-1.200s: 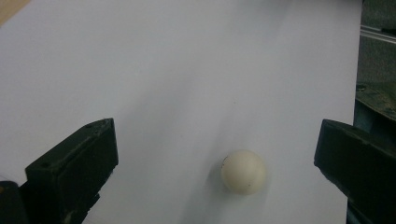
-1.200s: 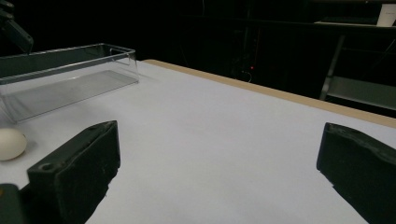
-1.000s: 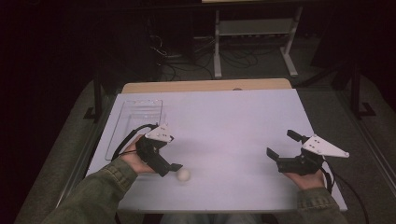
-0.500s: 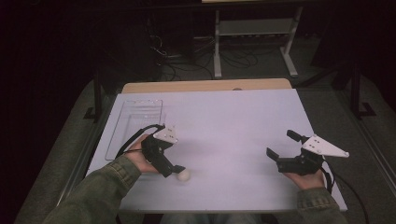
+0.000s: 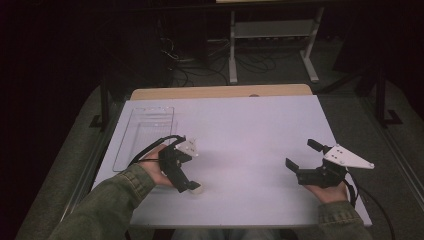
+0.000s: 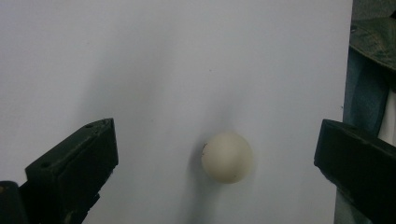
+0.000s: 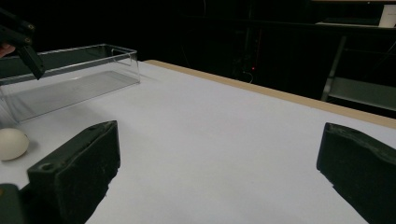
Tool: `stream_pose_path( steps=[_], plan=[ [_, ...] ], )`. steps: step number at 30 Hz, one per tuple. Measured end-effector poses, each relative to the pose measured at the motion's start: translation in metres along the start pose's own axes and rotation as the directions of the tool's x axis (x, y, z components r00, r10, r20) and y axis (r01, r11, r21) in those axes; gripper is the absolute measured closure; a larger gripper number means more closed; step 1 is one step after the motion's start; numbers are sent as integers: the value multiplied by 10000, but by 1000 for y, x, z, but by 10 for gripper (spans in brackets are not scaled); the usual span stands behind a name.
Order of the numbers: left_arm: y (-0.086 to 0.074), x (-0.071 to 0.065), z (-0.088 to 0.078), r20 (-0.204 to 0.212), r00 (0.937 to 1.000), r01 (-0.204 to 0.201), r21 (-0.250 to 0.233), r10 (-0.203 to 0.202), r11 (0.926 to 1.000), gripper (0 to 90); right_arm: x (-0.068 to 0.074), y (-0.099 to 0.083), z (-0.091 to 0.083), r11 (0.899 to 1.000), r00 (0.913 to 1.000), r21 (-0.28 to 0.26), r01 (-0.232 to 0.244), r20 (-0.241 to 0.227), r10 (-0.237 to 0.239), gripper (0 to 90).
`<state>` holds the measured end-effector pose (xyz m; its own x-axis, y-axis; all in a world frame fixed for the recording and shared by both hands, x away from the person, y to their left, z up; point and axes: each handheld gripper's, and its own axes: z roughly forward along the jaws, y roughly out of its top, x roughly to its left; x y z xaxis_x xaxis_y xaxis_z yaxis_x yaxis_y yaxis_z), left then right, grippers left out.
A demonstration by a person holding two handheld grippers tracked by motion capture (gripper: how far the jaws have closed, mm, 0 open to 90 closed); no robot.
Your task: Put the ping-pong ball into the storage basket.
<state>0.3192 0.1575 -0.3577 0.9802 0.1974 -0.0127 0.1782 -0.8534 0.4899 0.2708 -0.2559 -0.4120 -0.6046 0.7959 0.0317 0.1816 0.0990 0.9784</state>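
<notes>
A small off-white ball lies on the white table top near the front left. My left gripper points down at it from just above, jaws open. In the left gripper view the ball rests on the table between the wide-apart jaws of that gripper, touching neither and nearer the right one. My right gripper hovers open at the front right, holding nothing. In the right gripper view its jaws stand wide apart, with the ball far off at the left edge.
A clear plastic tray stands along the table's left side, seen empty in the right gripper view. The table's front edge and a person's trouser leg lie just right of the ball. A metal rack stands beyond the table.
My left gripper has tipped down and closed in over the ball, which has stayed put. The right gripper has not moved.
</notes>
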Motion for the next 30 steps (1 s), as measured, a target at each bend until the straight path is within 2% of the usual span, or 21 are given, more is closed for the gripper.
stream_pose_path(
  steps=[2,7,20,23,28,30],
  plan=[
    [3,-1,4,82,9999,-94,190,93,9998,0,0,0,0,10000,10000,13,-5,-11,5,0],
    [4,-3,9,-87,9990,-441,658,448,9969,0,0,0,-1,10000,10000,11,-46,-21,46,0],
    [5,0,11,-8,9990,-439,1004,442,9940,0,1,0,-1,10000,10000,18,-44,-30,44,0],
    [6,-2,12,90,9986,-530,1324,523,9898,0,1,0,0,10000,10000,27,-16,-48,16,0],
    [8,-3,14,119,9982,-606,1503,595,9868,0,0,0,-1,10000,10000,26,-56,-54,56,0],
    [9,-3,15,106,9977,-672,1728,664,9827,0,1,0,-1,10000,10000,35,-48,-52,49,0]
  ],
)
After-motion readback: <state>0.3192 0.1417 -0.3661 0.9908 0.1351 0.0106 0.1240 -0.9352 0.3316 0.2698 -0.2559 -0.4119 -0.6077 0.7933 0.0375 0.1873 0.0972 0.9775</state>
